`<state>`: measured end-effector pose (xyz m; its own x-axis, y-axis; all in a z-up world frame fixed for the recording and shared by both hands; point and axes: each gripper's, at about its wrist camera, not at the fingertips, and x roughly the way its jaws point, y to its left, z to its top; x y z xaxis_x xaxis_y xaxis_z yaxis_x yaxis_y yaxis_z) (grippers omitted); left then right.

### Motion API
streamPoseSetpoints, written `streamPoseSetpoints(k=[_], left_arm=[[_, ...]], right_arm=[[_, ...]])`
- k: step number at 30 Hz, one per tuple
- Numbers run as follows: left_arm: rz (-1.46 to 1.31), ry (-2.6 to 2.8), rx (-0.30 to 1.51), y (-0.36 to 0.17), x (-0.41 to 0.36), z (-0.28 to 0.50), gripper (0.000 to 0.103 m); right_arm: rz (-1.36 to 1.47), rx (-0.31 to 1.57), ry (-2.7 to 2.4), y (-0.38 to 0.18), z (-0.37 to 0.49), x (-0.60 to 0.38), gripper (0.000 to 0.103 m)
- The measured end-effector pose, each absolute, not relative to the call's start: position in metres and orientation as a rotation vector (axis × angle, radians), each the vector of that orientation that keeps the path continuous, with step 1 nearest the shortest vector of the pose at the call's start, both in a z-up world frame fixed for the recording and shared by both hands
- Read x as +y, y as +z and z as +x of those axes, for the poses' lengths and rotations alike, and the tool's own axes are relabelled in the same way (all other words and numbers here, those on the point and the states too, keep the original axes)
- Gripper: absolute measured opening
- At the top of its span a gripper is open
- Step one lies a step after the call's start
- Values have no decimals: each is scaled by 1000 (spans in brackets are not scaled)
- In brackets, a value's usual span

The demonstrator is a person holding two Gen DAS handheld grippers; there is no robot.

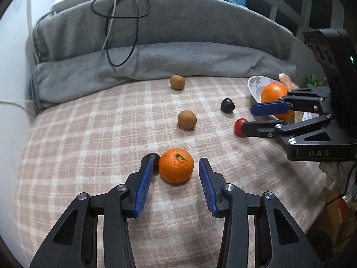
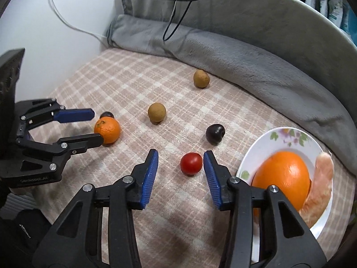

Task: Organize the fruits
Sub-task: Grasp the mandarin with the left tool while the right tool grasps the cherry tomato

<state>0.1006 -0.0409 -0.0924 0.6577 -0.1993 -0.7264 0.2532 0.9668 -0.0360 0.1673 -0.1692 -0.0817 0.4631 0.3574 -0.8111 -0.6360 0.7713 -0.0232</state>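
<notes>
1. The left wrist view looks down its own left tongs point(image 1: 176, 163) at a mandarin point(image 1: 176, 165) on the pink checked blanket point(image 1: 89, 134). The jaws stand partly open around it: the left pad sits just beside the fruit, the right pad clearly apart, so nothing is gripped.
2. Only this view shows how close the dark fruit point(image 1: 154, 159) lies behind the left pad, touching the mandarin.
3. The right wrist view looks along the right tongs point(image 2: 180, 159) at a small red tomato point(image 2: 191, 163). The jaws are partly open with the tomato between them; the right pad is almost touching it, the left pad apart. No grip.
4. This view shows the white flowered plate point(image 2: 287, 134) nearly whole, holding a large orange point(image 2: 282, 181) and a peeled pale segment point(image 2: 321, 178). In the left view the right tongs cover much of it.
5. Both views show two brown round fruits, one mid-blanket point(image 2: 156, 112) and one near the grey blanket roll point(image 2: 201, 78), plus a dark plum point(image 2: 214, 134) near the plate.
6. Black cables point(image 1: 120, 22) trail over the grey roll point(image 1: 156, 55).
</notes>
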Motion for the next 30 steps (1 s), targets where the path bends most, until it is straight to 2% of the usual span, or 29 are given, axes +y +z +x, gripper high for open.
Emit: streamPoseSetpoints(k=[13, 17, 22, 23, 30], left_arm=[[129, -231, 809, -104, -45, 111, 42], [143, -230, 803, -104, -46, 111, 42], [162, -234, 791, -105, -47, 108, 37], [162, -240, 790, -104, -47, 108, 34], [113, -243, 798, -100, -42, 107, 34]], right_arm=[[-440, 925, 589, -96, 180, -161, 39], [-470, 929, 587, -99, 181, -157, 34], [-506, 925, 579, -105, 180, -154, 27], [-505, 924, 580, -105, 180, -154, 27], [-467, 911, 594, -99, 177, -158, 26]])
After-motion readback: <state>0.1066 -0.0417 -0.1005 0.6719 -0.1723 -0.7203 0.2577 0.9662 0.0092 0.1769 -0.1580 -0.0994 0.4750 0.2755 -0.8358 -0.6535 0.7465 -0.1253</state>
